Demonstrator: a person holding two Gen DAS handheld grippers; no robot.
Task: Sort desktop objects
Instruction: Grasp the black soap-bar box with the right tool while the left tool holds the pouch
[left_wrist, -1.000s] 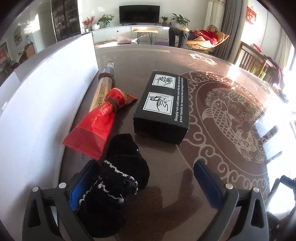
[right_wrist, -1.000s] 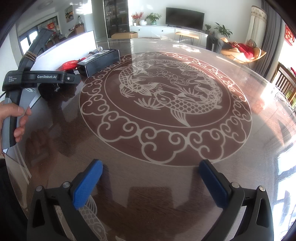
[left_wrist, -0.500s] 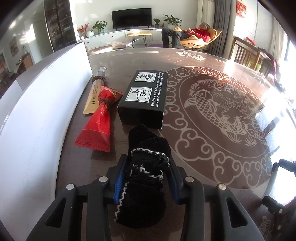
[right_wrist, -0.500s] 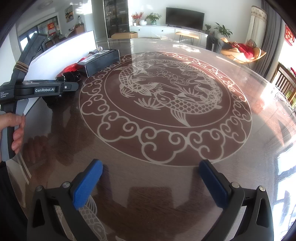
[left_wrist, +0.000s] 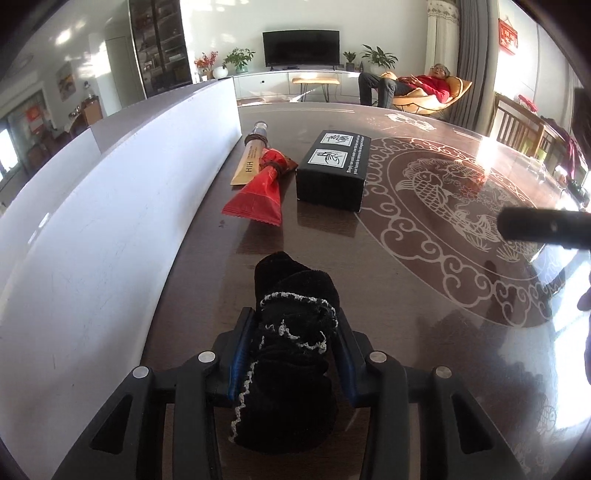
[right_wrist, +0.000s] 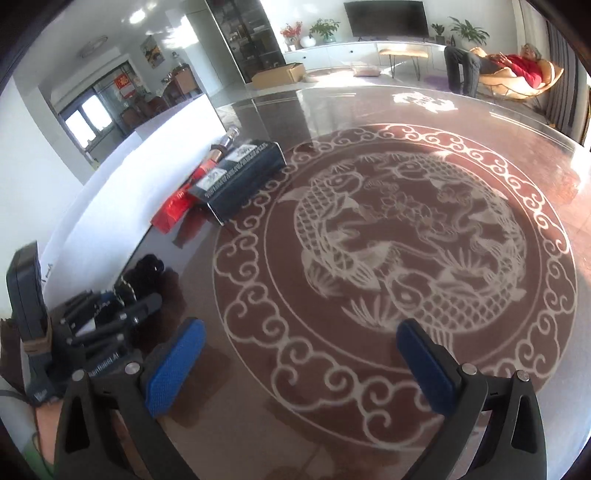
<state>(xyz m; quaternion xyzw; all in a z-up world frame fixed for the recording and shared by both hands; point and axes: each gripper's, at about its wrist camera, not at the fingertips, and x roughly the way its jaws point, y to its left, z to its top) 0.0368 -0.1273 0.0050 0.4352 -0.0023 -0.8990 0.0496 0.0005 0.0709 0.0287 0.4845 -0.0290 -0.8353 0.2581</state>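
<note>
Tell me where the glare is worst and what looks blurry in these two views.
Left wrist view: sun glare washes out the table at far right, where a dark bar is blurred. Right wrist view: glare across the far tabletop; the black sock at lower left is soft and shadowed.

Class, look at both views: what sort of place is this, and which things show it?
Most likely a home living-dining room: a flat black television on a long white cabinet, potted green plants, and a large glossy brown table with a white fish design.
</note>
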